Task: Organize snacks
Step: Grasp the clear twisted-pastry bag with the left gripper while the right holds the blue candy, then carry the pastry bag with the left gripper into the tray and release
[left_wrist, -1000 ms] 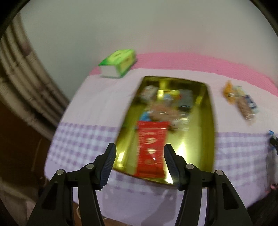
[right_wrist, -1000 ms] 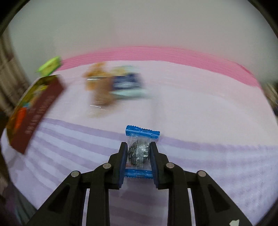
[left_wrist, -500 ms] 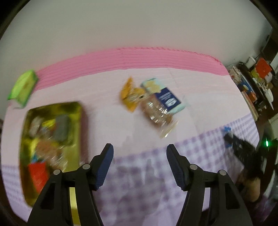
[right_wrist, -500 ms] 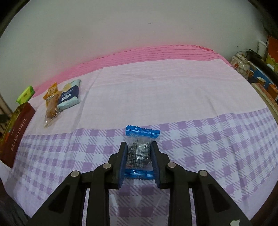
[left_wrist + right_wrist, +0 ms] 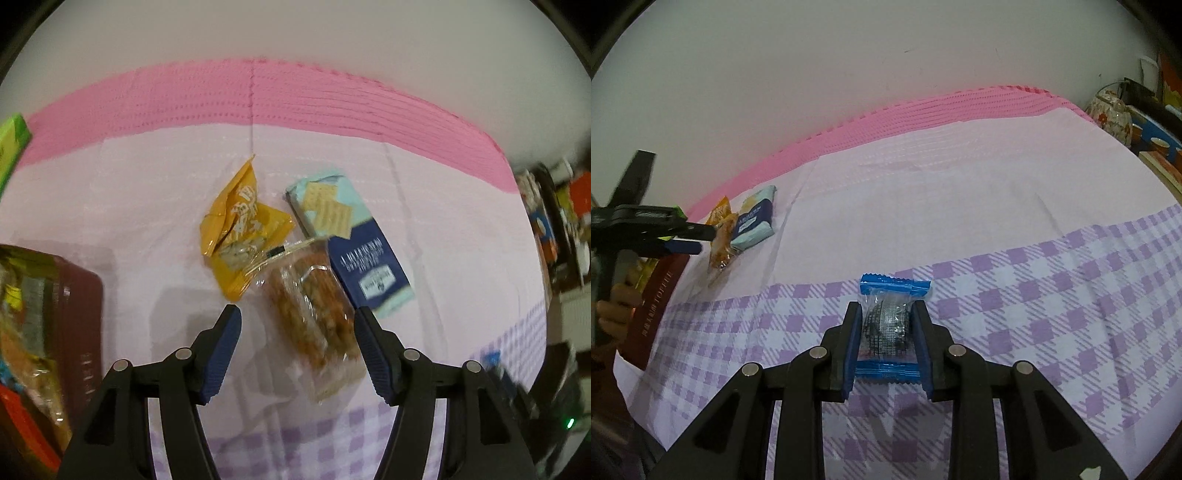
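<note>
Between right tool [image 5: 886, 332] fingers, blue-edged candy packet [image 5: 886, 328] sits clamped.

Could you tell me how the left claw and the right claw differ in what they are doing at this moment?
The left claw is open and empty; the right claw is shut on a blue-edged snack packet. The left claw hangs over a clear bag of brown snacks beside a yellow packet and a blue cracker box; the right claw is over bare checked cloth. Both have black arms with blue pads.
</note>
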A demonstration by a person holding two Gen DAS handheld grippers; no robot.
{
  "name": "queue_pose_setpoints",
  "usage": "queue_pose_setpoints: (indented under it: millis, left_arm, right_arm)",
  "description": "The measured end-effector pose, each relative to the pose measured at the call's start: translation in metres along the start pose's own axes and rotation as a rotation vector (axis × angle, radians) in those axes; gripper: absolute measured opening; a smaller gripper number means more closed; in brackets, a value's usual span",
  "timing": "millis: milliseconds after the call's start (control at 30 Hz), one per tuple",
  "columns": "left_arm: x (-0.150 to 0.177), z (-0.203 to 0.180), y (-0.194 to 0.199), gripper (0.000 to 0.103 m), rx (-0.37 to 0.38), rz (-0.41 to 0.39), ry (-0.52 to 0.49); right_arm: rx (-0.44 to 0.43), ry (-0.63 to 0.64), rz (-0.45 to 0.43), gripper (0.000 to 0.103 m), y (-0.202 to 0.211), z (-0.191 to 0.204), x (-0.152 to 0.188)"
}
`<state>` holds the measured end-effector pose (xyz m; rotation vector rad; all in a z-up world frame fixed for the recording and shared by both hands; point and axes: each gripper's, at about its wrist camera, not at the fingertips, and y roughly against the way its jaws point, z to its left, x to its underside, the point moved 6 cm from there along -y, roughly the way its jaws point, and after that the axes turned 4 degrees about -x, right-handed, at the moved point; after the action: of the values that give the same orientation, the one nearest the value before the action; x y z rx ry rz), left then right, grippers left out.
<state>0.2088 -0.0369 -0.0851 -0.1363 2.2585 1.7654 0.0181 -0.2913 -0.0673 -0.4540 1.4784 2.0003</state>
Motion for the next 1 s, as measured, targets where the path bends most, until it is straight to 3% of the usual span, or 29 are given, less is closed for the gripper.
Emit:
queue_pose_setpoints:
  millis: [100,233,300,367,433,667,867,1000]
  left_arm:
    - [-0.004,0.001,-0.013,0.064,0.047,0.030,0.060]
    - [-0.006,-0.004,-0.020,0.064,-0.040,-0.002,0.012]
    - [-0.004,-0.007,-0.021,0.060,-0.073,-0.018,-0.014]
    - [0.000,-0.006,-0.020,0.045,-0.095,-0.031,-0.011]
    - [0.008,-0.001,-0.015,0.043,-0.102,-0.034,-0.017]
    - [0.033,0.010,-0.006,0.043,-0.090,-0.014,-0.026]
    - [0.027,-0.006,-0.014,0.047,-0.185,-0.005,-0.094]
    - [0.036,-0.008,-0.012,0.040,-0.212,-0.061,-0.101]
  right_arm:
    - [-0.006,-0.003,0.000,0.027,0.000,0.000,0.000]
    - [-0.015,-0.005,0.000,0.027,0.000,-0.001,-0.001]
    - [-0.015,-0.005,0.000,0.027,0.000,-0.002,-0.001]
    - [-0.016,-0.006,0.001,0.027,0.001,-0.001,-0.001]
    - [-0.019,-0.009,0.001,0.027,0.001,-0.002,-0.001]
    - [-0.023,-0.013,0.001,0.027,0.000,-0.002,-0.002]
    - [-0.022,-0.011,0.002,0.027,0.000,-0.003,-0.001]
    - [-0.005,0.002,0.004,0.027,-0.001,-0.001,0.000]
